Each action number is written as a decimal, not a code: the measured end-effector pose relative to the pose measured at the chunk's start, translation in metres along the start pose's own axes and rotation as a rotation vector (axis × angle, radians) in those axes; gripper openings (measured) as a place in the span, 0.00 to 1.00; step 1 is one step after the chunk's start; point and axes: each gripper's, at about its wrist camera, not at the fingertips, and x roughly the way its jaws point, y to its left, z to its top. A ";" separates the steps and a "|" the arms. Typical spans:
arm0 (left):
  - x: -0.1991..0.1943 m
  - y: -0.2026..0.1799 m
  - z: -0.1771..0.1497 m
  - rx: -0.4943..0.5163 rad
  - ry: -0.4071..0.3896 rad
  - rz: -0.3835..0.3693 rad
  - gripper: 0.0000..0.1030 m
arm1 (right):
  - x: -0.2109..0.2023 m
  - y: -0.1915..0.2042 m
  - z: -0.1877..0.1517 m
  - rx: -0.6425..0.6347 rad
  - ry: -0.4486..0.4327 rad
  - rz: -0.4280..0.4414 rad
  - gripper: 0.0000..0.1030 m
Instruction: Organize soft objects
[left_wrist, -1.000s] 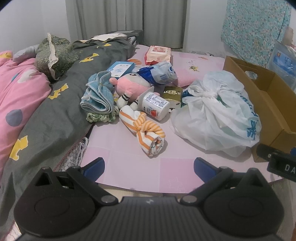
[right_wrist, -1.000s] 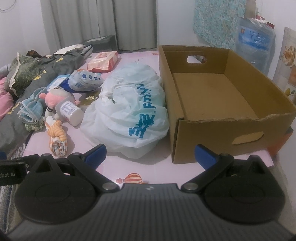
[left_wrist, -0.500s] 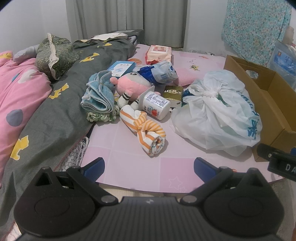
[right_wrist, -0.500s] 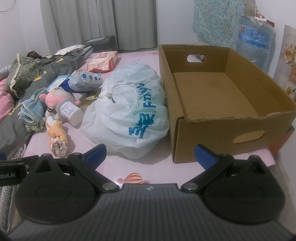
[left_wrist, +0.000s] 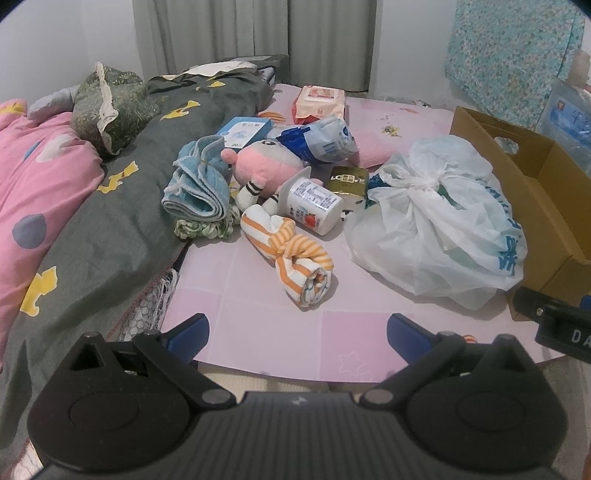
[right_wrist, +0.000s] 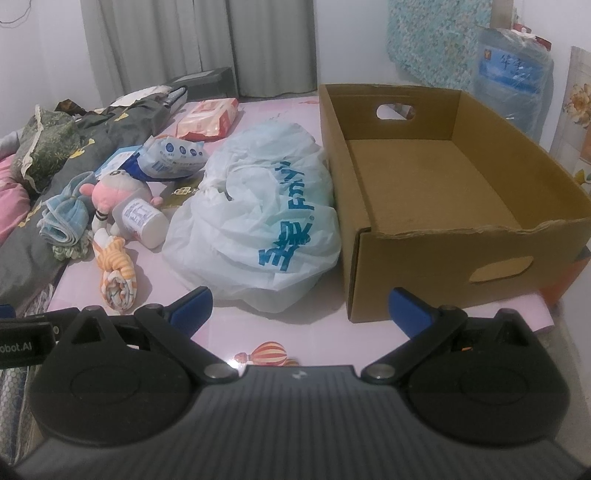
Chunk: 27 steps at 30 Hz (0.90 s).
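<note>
On the pink mat lies a heap of things: an orange-striped rolled cloth (left_wrist: 295, 254) (right_wrist: 116, 269), a pink plush toy (left_wrist: 264, 162) (right_wrist: 116, 190), a folded blue towel (left_wrist: 199, 184) (right_wrist: 64, 218) and a tied white plastic bag (left_wrist: 443, 225) (right_wrist: 266, 218). An empty cardboard box (right_wrist: 443, 192) (left_wrist: 528, 177) stands right of the bag. My left gripper (left_wrist: 295, 330) hangs open short of the striped cloth. My right gripper (right_wrist: 299, 306) is open too, at the mat's near edge, between bag and box. Neither holds anything.
A white bottle (left_wrist: 314, 203), a gold packet (left_wrist: 347, 181), a blue wipes pack (left_wrist: 321, 138) and a pink tissue pack (left_wrist: 319, 101) lie among the soft things. A grey quilt (left_wrist: 110, 206) and pink bedding (left_wrist: 33, 184) fill the left. A water jug (right_wrist: 513, 85) stands behind the box.
Both grippers have shifted only slightly; the heap sits a touch nearer in the left wrist view. Nothing was taken hold of or moved.
</note>
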 end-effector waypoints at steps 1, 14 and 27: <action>0.000 0.000 0.000 0.000 0.001 0.000 1.00 | 0.000 0.000 0.000 0.000 0.001 0.000 0.99; 0.003 0.000 0.002 -0.001 -0.003 -0.002 1.00 | 0.001 0.005 0.000 -0.039 0.002 0.019 0.99; 0.004 0.045 0.046 -0.050 -0.094 -0.045 1.00 | -0.018 0.041 0.055 -0.207 -0.062 0.237 0.99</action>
